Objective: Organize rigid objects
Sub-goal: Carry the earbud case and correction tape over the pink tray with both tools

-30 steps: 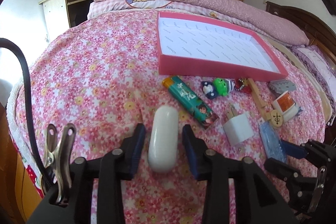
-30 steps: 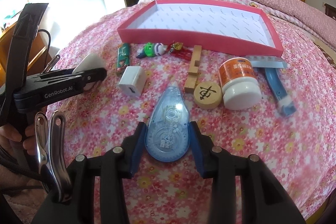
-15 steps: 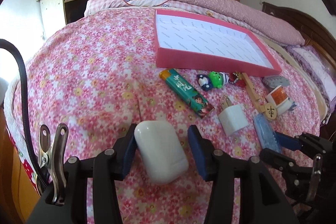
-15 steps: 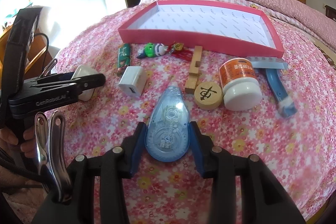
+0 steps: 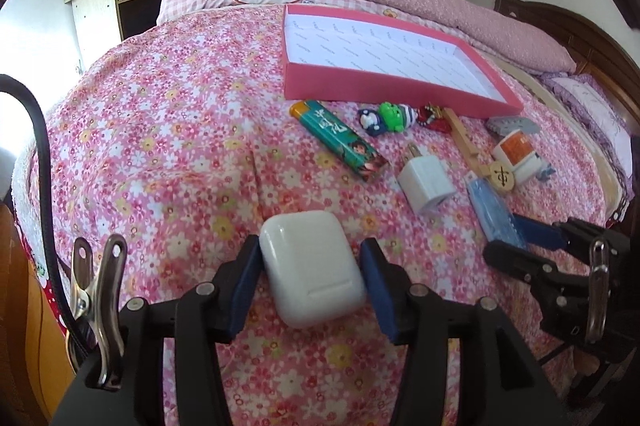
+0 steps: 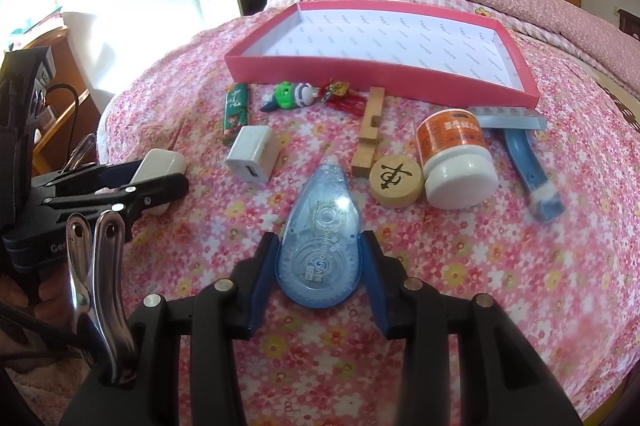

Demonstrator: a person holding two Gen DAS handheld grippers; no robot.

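My left gripper [image 5: 310,280] is shut on a white earbuds case [image 5: 312,266], tilted between its blue pads above the floral bedspread. My right gripper [image 6: 320,268] is shut on a blue correction tape dispenser [image 6: 320,250] that lies flat on the bedspread. The left gripper with the white case also shows in the right wrist view [image 6: 156,170]. The pink tray [image 5: 384,92] with a white inside stands farther back on the bed; it also shows in the right wrist view [image 6: 360,78].
Between the grippers and the tray lie a green lighter [image 5: 340,140], a white charger plug [image 5: 426,182], a green toy figure [image 6: 292,96], a wooden stick [image 6: 370,130], a round wooden piece [image 6: 396,180], an orange-label bottle [image 6: 456,158] and a blue razor [image 6: 524,154].
The white case has turned from standing on edge to tilted flat between the left pads, and the left gripper has lifted and closed on it. The right gripper stays on the tape dispenser.
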